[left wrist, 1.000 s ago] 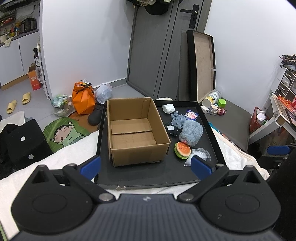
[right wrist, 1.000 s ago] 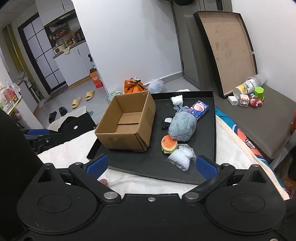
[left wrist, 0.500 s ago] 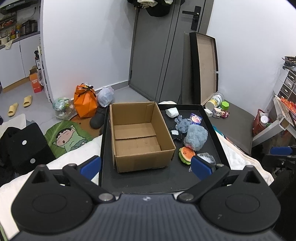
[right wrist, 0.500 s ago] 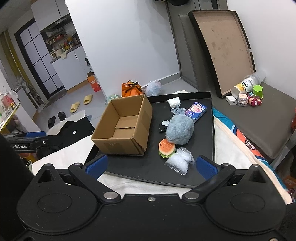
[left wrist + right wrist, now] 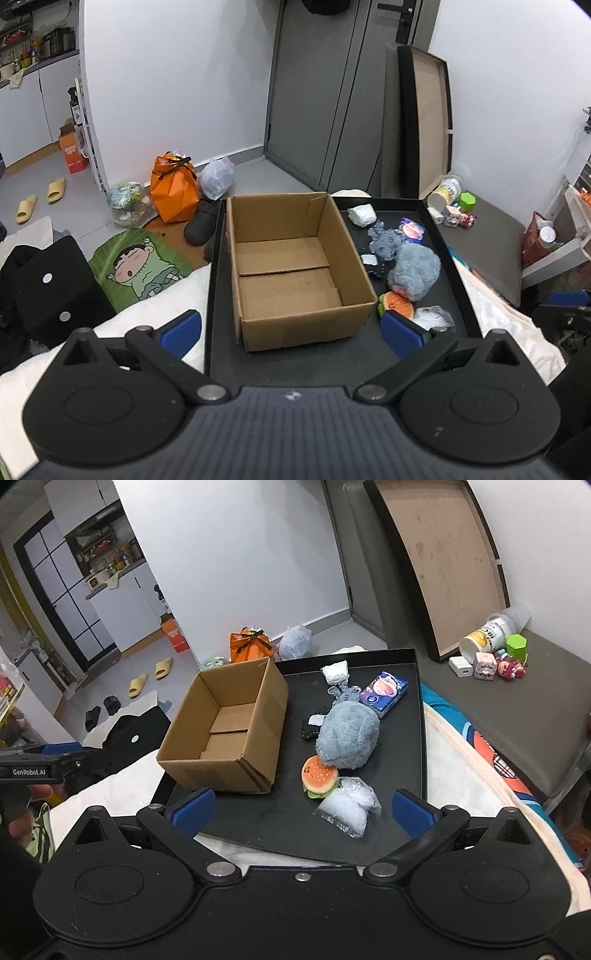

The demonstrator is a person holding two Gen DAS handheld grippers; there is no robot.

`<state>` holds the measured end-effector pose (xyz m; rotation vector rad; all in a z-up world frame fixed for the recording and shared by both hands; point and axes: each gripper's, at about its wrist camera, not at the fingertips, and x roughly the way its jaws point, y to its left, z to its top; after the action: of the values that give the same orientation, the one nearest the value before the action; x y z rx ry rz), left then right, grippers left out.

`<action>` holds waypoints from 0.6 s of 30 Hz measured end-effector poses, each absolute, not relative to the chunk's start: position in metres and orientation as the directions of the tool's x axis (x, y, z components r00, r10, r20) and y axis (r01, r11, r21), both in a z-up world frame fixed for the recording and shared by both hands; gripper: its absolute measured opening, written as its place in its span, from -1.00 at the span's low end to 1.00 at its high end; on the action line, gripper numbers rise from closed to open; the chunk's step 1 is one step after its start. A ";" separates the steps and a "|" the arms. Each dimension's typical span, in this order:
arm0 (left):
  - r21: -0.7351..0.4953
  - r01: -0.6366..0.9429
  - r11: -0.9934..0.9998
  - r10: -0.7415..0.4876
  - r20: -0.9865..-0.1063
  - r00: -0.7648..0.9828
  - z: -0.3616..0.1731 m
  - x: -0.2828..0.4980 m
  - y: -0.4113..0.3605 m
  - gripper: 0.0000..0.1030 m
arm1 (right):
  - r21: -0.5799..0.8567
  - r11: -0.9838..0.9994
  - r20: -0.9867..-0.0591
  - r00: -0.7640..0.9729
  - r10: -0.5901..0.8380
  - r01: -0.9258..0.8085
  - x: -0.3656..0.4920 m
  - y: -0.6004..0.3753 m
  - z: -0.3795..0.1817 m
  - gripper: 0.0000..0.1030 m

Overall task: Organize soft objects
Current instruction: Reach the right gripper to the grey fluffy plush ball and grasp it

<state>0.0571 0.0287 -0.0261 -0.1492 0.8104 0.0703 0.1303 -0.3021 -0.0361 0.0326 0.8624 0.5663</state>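
Note:
An open, empty cardboard box sits on the left of a black tray. To its right lie a grey-blue plush, a burger toy, a clear plastic bag, a small grey plush, a white wad, a tissue pack and a small black item. My left gripper is open and empty before the box. My right gripper is open and empty just short of the bag.
The tray rests on a white blanket. An orange bag, a plastic bag, shoes and a cartoon mat lie on the floor to the left. A leaning board and small toys are at the right.
Both grippers have moved a little closer to the tray; the box and toys look larger. Nothing on the tray has moved.

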 end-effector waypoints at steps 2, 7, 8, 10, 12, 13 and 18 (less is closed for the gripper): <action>-0.108 -0.122 0.987 0.006 -0.727 0.687 -0.028 0.062 0.032 0.99 | 0.248 0.855 -0.716 0.508 0.478 -0.455 0.137 -0.299 -0.038 1.00; -0.145 -0.137 0.980 -0.015 -0.740 0.673 -0.032 0.078 0.041 0.99 | 0.242 0.861 -0.737 0.493 0.463 -0.448 0.154 -0.294 -0.049 1.00; -0.142 -0.138 0.980 -0.013 -0.742 0.670 -0.033 0.080 0.042 0.99 | 0.243 0.862 -0.739 0.490 0.462 -0.446 0.156 -0.294 -0.051 1.00; -0.123 -0.132 0.984 -0.005 -0.747 0.664 -0.035 0.084 0.042 0.99 | 0.244 0.865 -0.745 0.487 0.457 -0.439 0.162 -0.293 -0.055 1.00; -0.120 -0.126 0.985 -0.005 -0.747 0.665 -0.037 0.089 0.042 0.99 | 0.245 0.869 -0.751 0.483 0.450 -0.429 0.169 -0.292 -0.060 1.00; -0.120 -0.131 0.984 -0.004 -0.752 0.660 -0.040 0.091 0.043 0.99 | 0.242 0.876 -0.753 0.489 0.441 -0.417 0.172 -0.292 -0.062 1.00; -0.140 -0.154 0.978 -0.005 -0.755 0.655 -0.050 0.101 0.050 0.99 | 0.238 0.898 -0.772 0.489 0.406 -0.369 0.189 -0.294 -0.074 1.00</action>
<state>0.1012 0.0504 -0.0499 -0.1992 0.8533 0.0850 0.1892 -0.2940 -0.0737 0.0427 0.9490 0.4710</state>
